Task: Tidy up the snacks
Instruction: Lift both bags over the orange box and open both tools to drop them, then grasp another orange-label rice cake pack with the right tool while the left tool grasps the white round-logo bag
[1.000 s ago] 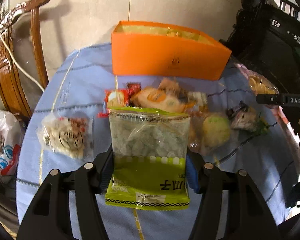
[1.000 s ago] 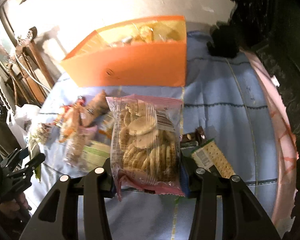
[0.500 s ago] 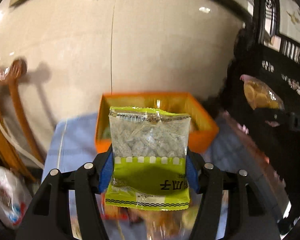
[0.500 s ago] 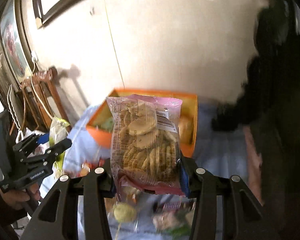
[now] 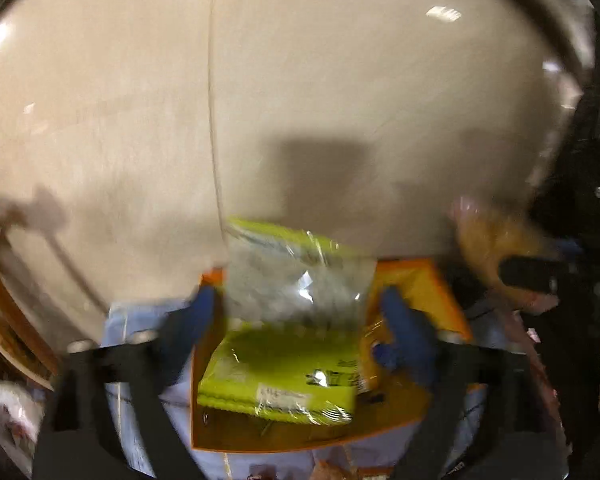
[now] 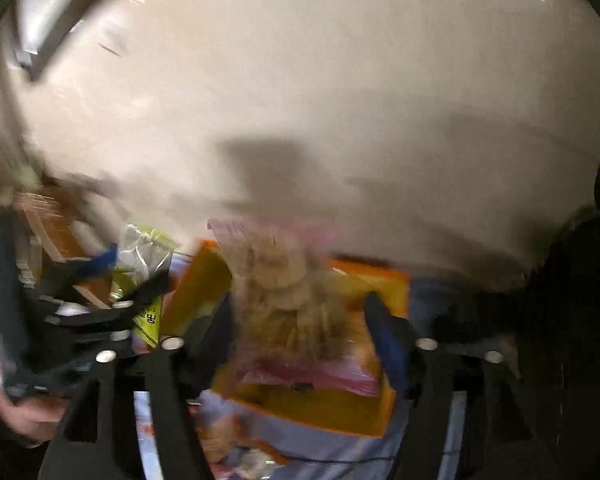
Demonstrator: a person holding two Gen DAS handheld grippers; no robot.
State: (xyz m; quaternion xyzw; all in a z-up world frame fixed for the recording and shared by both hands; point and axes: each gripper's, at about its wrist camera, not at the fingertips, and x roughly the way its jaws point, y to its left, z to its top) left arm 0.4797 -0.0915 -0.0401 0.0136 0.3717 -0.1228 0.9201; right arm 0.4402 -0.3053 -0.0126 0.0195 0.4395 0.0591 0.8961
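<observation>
Both tools have spread apart since half a second ago, and their bags now sit loose over the orange box instead of being pinched. Largest in both views is the pale wall (image 5: 340, 100), filling the upper frame with a dark square shadow on it. Below it lies the table (image 5: 140, 320) under a blue cloth, carrying the box (image 5: 428, 280), whose yellow inside faces the cameras. The left tool (image 5: 298, 308) stands wide open, its blue pads (image 5: 404, 320) clear of the green bag (image 5: 284, 344); that bag tilts back inside the box, its clear top above the rim. The right tool (image 6: 298, 320) is likewise open, and the pink cookie bag (image 6: 296, 320) stands in the box (image 6: 340, 408) between its fingers; blur hides whether any finger touches it. The right view also shows the left tool (image 6: 112, 300) at the left with the green bag (image 6: 140, 256).
</observation>
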